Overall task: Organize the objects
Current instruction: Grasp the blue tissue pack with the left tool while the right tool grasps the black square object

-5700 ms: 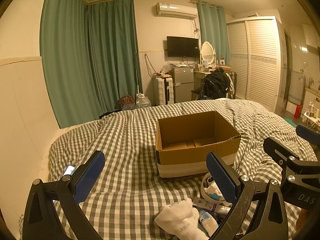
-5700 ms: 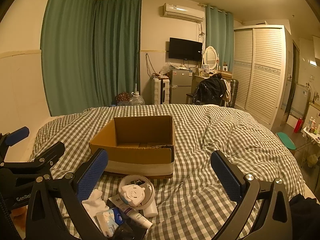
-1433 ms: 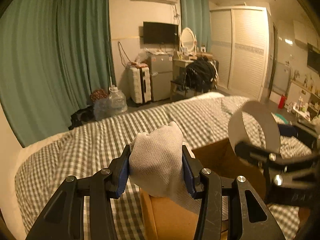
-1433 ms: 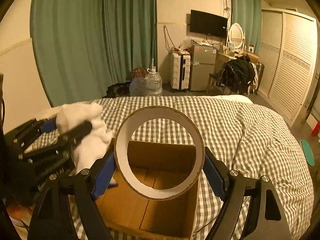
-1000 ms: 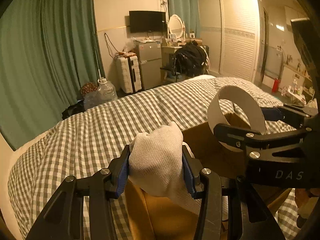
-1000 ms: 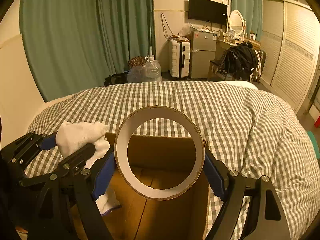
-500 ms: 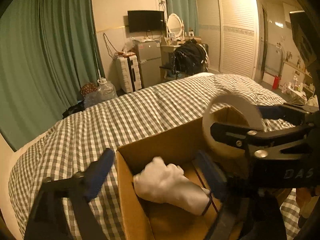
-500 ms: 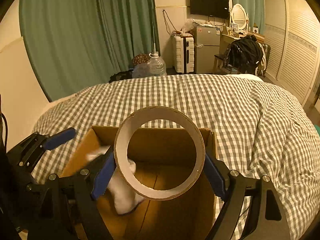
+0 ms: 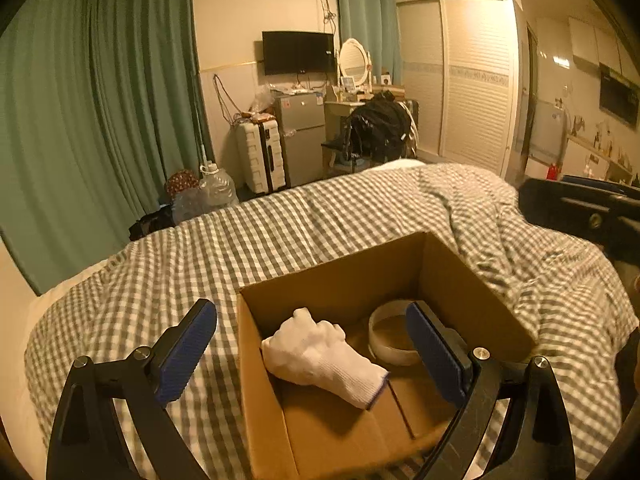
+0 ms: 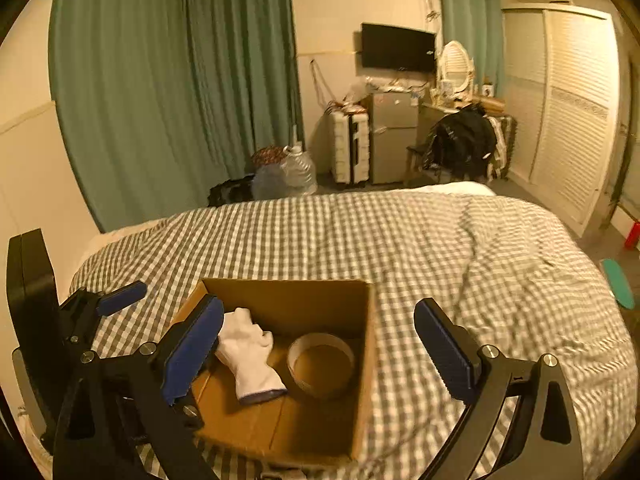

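Both claws, left (image 9: 312, 350) and right (image 10: 318, 344), hang released above the box (image 10: 366, 360); glove (image 10: 250, 354) and ring (image 10: 320, 364) inside, next item wants fetching.

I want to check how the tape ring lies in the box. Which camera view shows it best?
The right wrist view shows the tape ring best: whole, lying flat on the cardboard box floor beside the white glove. In the left wrist view, the left gripper finger covers part of the ring.
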`<state>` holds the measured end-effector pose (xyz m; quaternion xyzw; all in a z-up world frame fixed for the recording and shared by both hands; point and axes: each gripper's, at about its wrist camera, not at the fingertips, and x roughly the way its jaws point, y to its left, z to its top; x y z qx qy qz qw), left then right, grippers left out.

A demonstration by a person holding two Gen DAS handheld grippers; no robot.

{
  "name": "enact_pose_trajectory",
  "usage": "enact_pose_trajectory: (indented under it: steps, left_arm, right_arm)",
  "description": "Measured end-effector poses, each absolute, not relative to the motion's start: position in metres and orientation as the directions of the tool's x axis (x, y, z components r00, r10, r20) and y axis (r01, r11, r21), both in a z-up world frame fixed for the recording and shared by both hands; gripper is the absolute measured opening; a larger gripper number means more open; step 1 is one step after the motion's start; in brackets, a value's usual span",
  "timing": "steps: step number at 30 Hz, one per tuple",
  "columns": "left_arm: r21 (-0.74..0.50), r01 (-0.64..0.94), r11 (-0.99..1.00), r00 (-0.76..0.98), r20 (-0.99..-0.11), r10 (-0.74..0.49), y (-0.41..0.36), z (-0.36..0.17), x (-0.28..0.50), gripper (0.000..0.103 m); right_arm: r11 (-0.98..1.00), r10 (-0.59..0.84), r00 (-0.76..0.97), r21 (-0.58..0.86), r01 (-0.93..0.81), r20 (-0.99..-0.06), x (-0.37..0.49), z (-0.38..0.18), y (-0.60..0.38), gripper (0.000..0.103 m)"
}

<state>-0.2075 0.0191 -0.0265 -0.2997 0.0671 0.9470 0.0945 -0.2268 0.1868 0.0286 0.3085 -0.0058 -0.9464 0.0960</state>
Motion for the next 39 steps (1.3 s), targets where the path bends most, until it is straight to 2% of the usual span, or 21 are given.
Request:
enact_pose_trajectory:
  steps: [9, 15, 24, 31, 39]
  left_arm:
    - [0.064, -0.164, -0.984, -0.834, -0.542, 0.104, -0.001, 0.008, -0.139, 0.099]
    - [0.083, -0.149, -0.985, -0.819, -0.569, 0.076, -0.006, -0.005, -0.094, 0.099]
    - [0.118, -0.183, -0.976, -0.744, -0.666, 0.059, 0.004, -0.068, -0.049, 0.099]
    - [0.104, -0.244, -0.964, -0.654, -0.752, 0.085, 0.009, -0.121, -0.034, 0.099]
    - [0.004, -0.304, -0.953, -0.577, -0.796, 0.181, 0.006, -0.144, -0.023, 0.099]
  right_arm:
    - [-0.989, -0.141, -0.847, 0.025, 0.149, -0.512, -0.149, 0.084, 0.201, 0.097]
    - [-0.984, -0.137, -0.841, -0.028, 0.177, -0.523, -0.098, 0.086, 0.192, 0.097]
    - [-0.986, -0.107, -0.789, -0.034, 0.161, -0.605, -0.056, 0.027, 0.191, 0.097]
    - [-0.988, -0.073, -0.706, -0.043, 0.145, -0.704, -0.042, -0.034, 0.188, 0.097]
    - [-0.995, -0.081, -0.615, 0.026, 0.098, -0.784, -0.031, -0.088, 0.187, 0.096]
